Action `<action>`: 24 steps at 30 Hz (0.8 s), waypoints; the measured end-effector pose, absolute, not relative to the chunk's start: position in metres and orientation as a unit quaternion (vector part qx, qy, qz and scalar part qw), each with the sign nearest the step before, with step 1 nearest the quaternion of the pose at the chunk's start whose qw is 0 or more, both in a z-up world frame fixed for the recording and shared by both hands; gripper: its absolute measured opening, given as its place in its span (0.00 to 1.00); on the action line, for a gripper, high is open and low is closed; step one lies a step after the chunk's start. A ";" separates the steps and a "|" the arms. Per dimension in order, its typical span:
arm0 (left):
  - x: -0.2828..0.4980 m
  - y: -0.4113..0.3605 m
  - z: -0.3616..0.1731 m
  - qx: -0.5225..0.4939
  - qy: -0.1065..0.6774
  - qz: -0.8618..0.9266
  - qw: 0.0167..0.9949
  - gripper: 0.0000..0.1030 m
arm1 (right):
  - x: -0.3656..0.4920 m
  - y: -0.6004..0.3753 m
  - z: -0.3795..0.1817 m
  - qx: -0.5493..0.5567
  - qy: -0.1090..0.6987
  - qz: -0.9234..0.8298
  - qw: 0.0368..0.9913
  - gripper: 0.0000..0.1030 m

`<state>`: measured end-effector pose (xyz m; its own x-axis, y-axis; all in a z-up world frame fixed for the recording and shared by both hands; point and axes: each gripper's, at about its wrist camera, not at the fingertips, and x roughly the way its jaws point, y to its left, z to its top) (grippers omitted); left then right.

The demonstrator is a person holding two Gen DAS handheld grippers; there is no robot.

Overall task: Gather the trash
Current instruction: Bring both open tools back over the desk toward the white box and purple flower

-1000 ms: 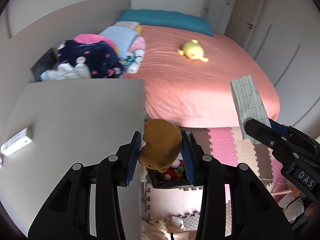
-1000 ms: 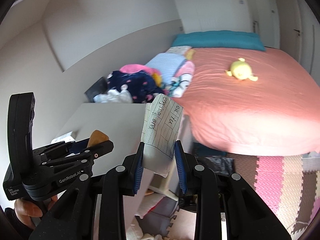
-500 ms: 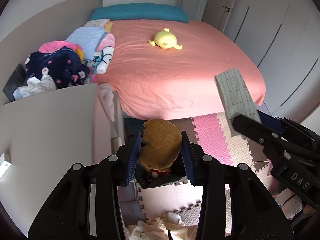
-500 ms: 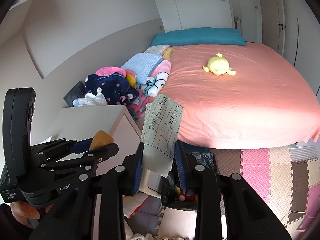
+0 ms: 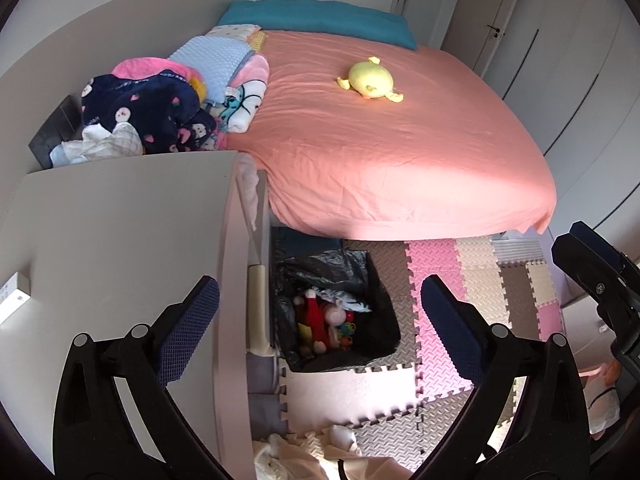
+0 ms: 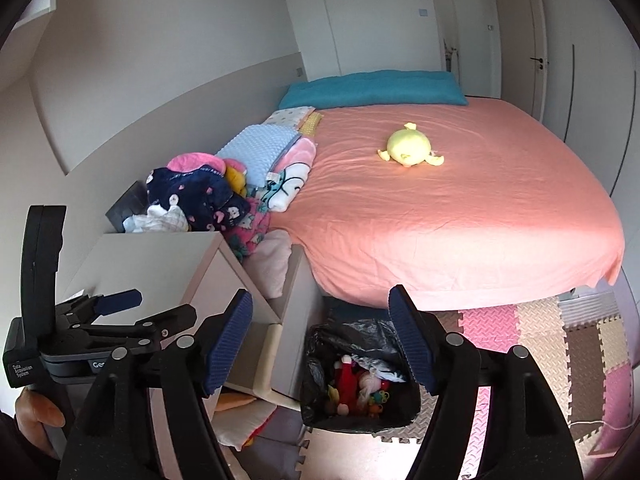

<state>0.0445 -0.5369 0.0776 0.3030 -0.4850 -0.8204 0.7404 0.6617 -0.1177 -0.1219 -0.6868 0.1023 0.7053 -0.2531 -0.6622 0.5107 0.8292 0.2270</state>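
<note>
A bin lined with a black bag [image 5: 380,280] stands on the floor between the white cabinet and the bed, with red and colourful bits inside. My left gripper [image 5: 318,300] hangs above it; its jaws are opening wide and nothing is between them. In the right wrist view the same bin [image 6: 360,338] lies just below my right gripper [image 6: 320,306], whose jaws are also opening and hold nothing. The left gripper [image 6: 132,308] shows at that view's left edge and the right gripper [image 5: 592,276] at the other view's right edge. I cannot pick out the brown piece or the paper in the bin.
The white cabinet top [image 5: 120,240] sits left of the bin, with a small white box [image 5: 12,300] on it. A bed with a pink sheet [image 5: 400,152] carries a yellow plush [image 5: 370,84] and piled clothes [image 5: 140,112]. Foam mats [image 5: 440,268] cover the floor.
Both grippers have opened. The brown piece has left the left jaws and the lined paper has left the right jaws. Both views have shifted so the bin lies under the fingers.
</note>
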 end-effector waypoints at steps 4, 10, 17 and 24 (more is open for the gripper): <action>0.045 -0.531 0.079 0.143 0.444 -0.380 0.799 0.95 | -0.121 -0.679 0.104 0.198 0.321 -0.199 0.904 0.69; 0.048 -0.516 0.078 0.131 0.445 -0.369 0.805 0.95 | -0.119 -0.667 0.106 0.193 0.324 -0.184 0.908 0.69; 0.052 -0.495 0.076 0.116 0.449 -0.354 0.812 0.95 | -0.109 -0.650 0.104 0.184 0.333 -0.160 0.911 0.69; 0.061 -0.463 0.074 0.095 0.457 -0.327 0.822 0.95 | -0.091 -0.624 0.103 0.174 0.343 -0.127 0.914 0.69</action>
